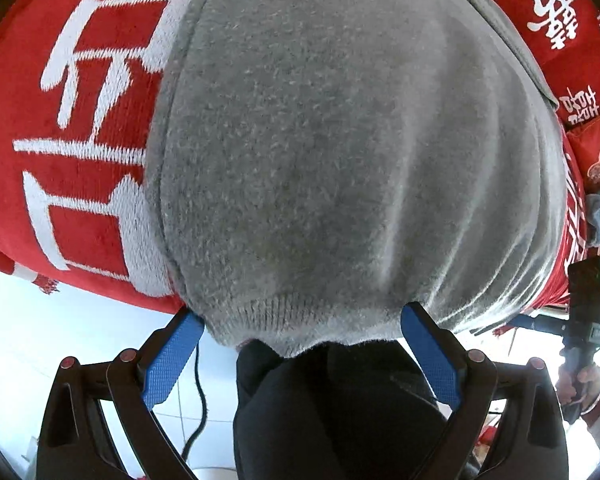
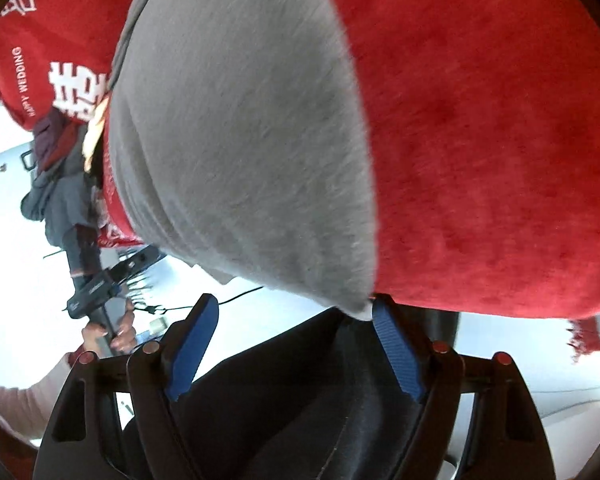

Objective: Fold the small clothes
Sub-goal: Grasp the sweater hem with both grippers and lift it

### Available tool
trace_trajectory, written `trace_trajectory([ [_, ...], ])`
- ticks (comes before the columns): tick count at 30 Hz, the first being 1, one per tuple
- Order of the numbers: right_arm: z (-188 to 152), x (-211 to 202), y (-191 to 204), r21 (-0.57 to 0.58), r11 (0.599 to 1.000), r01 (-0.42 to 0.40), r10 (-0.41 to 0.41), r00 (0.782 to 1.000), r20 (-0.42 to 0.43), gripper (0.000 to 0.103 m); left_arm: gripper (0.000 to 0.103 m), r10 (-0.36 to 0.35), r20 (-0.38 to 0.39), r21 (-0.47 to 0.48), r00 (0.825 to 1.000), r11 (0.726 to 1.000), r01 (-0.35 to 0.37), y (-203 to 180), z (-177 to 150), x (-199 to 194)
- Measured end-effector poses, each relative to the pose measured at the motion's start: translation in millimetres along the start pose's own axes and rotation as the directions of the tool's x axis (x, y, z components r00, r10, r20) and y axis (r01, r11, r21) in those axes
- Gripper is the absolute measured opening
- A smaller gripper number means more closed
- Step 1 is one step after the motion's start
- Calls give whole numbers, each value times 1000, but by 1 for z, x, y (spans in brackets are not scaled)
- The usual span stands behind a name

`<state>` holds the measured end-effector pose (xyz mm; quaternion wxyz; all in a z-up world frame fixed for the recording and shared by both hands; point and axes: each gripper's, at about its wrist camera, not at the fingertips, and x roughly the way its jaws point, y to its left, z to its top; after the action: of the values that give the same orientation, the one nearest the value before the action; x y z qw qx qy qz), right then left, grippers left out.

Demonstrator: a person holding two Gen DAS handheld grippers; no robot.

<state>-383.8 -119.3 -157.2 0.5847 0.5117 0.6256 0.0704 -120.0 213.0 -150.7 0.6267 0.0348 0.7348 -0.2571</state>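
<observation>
Evidently the left gripper (image 1: 302,332) stands wide open, its blue ribbed pads on either side of the ribbed hem of a soft grey knitted garment (image 1: 340,140) without pinching it; the hem sags between the pads and over the near edge of the bed. The right gripper (image 2: 294,316) is open just as wide, and only its right-hand pad touches a corner of the same grey garment (image 2: 240,140), so neither gripper holds anything. Outward from the pads, the garment lies spread on a red plush blanket with large white woven characters (image 1: 80,120), which covers the bed and ends in a fringe. As for progress, the garment looks to be laid out fairly flat, with a few soft ridges, and no finished fold is plain in either view; the folding proper seems mostly left to do. Only the left wrist view shows the ribbed hem, the big white characters and red cushions at the far right. Only the right wrist view shows a heap of dark clothes (image 2: 60,184) beyond the garment's far side, the person's left hand (image 2: 112,330) on the other gripper's handle, and the bare red blanket (image 2: 480,140) beside the garment.
</observation>
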Motion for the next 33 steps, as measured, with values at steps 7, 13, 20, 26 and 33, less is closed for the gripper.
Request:
trace_trajectory([
  [7,8,23,13,-49,997,-60,56,996,-66,83,99,-45,-6,-15,999,999,45,14,-5,3],
  [13,7,21,11,44,994,-103,105,994,-36,15,69,-37,7,-21,999,999,37,30,-22,-1],
  [20,-2,15,21,90,982,-169,167,986,29,13,14,-142,-13,24,990,990,142,46,-39,-17],
  [26,-8,1,42,107,950,-292,280,953,117,13,14,-255,61,39,965,967,253,41,-34,-60],
  [33,6,-31,72,74,891,-449,421,875,237,13,14,-344,171,45,923,939,341,29,10,-107],
])
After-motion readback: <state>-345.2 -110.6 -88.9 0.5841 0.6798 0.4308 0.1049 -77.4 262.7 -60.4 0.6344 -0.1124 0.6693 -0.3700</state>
